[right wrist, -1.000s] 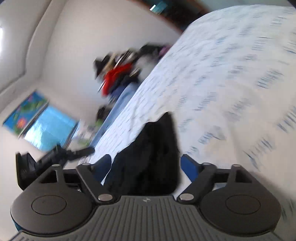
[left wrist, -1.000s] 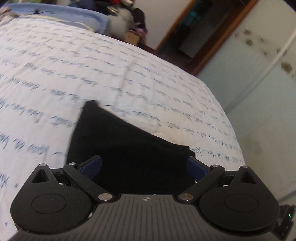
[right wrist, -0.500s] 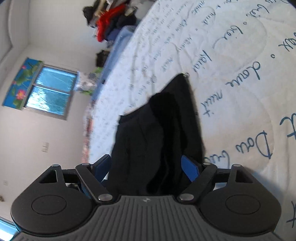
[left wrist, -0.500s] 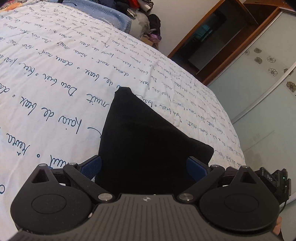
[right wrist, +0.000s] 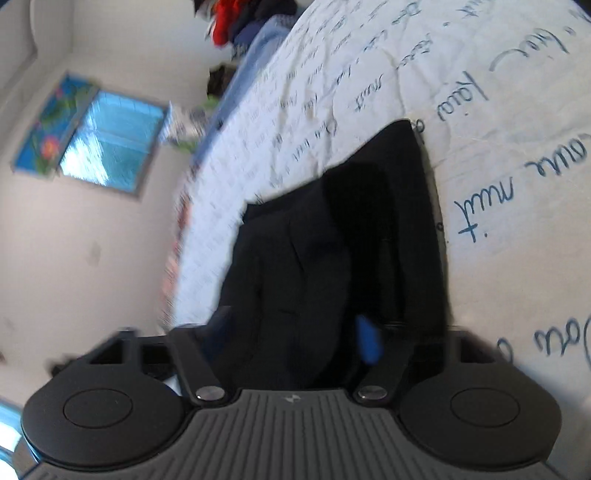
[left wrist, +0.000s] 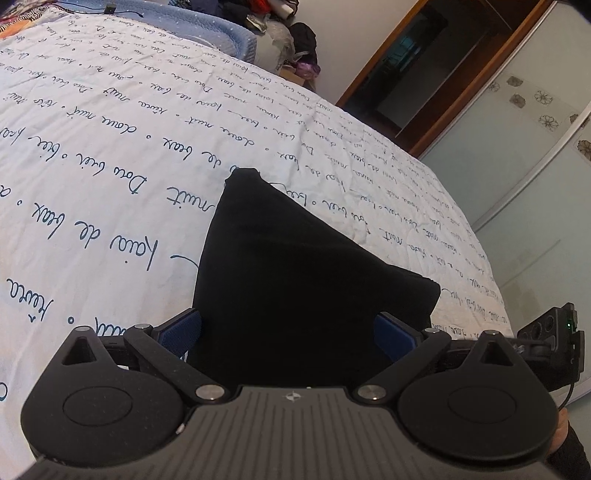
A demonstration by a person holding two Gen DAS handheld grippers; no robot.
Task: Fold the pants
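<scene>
Black pants (left wrist: 295, 266) lie folded on the white bed sheet (left wrist: 110, 155) with blue script. In the left wrist view my left gripper (left wrist: 290, 332) is open, its blue pads (left wrist: 181, 332) on either side of the near edge of the pants. In the right wrist view the pants (right wrist: 332, 240) show stacked layers and creases. My right gripper (right wrist: 295, 332) is narrower there, with one blue pad (right wrist: 367, 341) against the cloth; the other pad is blurred and dark.
A blue blanket (left wrist: 207, 33) and a pile of clothes (left wrist: 295, 40) lie at the bed's far end. A dark doorway (left wrist: 436, 62) and pale wardrobe doors (left wrist: 517, 147) stand to the right. The other gripper's body (left wrist: 554, 343) shows at the right edge. A window (right wrist: 110, 140) is in the wall.
Both grippers have come down closer to the bed and the pants. The right gripper's fingers have closed inward onto the cloth. The left gripper has stayed open.
</scene>
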